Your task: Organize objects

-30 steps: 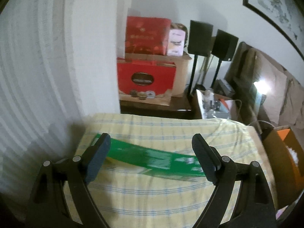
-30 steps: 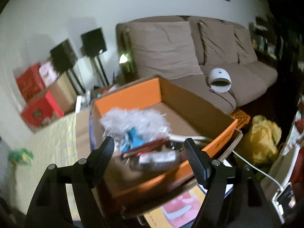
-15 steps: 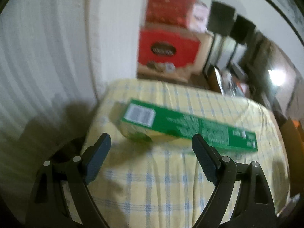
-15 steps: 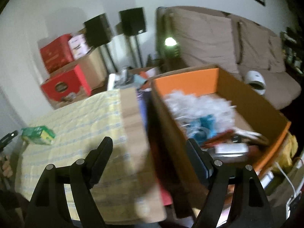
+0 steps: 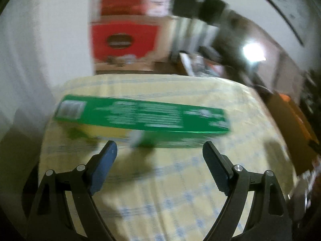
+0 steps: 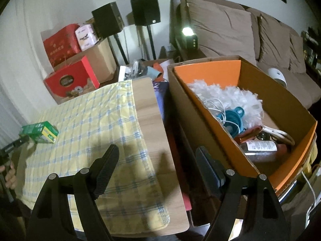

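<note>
Behind all, a brown sofa (image 6: 230,30) along the wall, clear in the right wrist view. In front of it, a big cardboard box (image 6: 200,120) with orange inner flaps, loaded with a white fluffy duster (image 6: 230,98), a teal funnel (image 6: 233,120) and a bottle (image 6: 258,148). Beside the box, a wooden table (image 6: 152,124) under a yellow checked cloth (image 6: 96,124). On the cloth near its far left edge, a long green carton (image 5: 140,116), lying flat, blurred in the left wrist view. Left gripper (image 5: 159,150) just short of the carton's long side, jaws spread wide with nothing between them, not touching. Right gripper (image 6: 156,160) over the table's near edge next to the box, jaws likewise spread and empty. Step in hand, by the look of it: reaching for the carton. Next move probably calls for easing forward until both pads straddle the carton's narrow depth, then squeezing near the middle for balance before carrying toward the box. At the far left of the right wrist view, fingers of a hand (image 6: 9,176) on the other handle.
</note>
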Demonstrator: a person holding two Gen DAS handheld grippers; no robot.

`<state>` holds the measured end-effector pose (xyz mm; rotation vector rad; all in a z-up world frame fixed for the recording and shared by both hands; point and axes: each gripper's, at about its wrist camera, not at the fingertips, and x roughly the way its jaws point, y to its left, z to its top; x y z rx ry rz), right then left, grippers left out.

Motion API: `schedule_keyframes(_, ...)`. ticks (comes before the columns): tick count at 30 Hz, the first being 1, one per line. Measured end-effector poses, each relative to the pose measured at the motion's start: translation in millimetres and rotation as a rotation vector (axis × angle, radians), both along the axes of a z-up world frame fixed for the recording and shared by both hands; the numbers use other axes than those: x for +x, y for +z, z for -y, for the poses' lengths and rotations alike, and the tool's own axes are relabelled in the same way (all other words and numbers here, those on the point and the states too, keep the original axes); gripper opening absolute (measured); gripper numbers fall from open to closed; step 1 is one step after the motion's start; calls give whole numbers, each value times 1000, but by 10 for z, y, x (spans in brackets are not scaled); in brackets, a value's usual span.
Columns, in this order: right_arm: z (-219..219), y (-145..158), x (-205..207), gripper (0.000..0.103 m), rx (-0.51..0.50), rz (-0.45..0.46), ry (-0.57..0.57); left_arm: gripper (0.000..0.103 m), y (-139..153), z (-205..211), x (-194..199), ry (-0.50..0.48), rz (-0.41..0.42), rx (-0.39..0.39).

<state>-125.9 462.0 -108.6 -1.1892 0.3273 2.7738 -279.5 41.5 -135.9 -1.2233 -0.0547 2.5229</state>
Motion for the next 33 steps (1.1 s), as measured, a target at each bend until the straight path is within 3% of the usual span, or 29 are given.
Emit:
schedule_keyframes(3,-29,-26,1,80,-18,2,-5,86,176,90,49,47,-98,-79)
schedule_keyframes(5,-7,-47,-17,80,-26,5,3,86,216,248,2,109,-104,-93)
schedule_keyframes(11,516,-145,-236,80,-84,-2,150,86,142,924,-290,246,-63,63)
schedule_keyframes(15,1092,-229,-490,80,-140,-13,316,86,24,988,-473,118,4,219)
schedule_keyframes(18,1596,-254,-707,80,-84,-14,445,94,3,827,-445,39,-27,194)
schedule_keyframes(22,2168,-327,-1013,81,-38,-6,584,94,16,610,-407,-78,-42,170)
schedule_keyframes(26,2627,-490,-1293,81,19,-9,673,94,34,502,-401,-116,-47,175)
schedule_keyframes(33,2957,-653,-1412,76,-9,-16,753,94,34,386,-344,-216,-26,238)
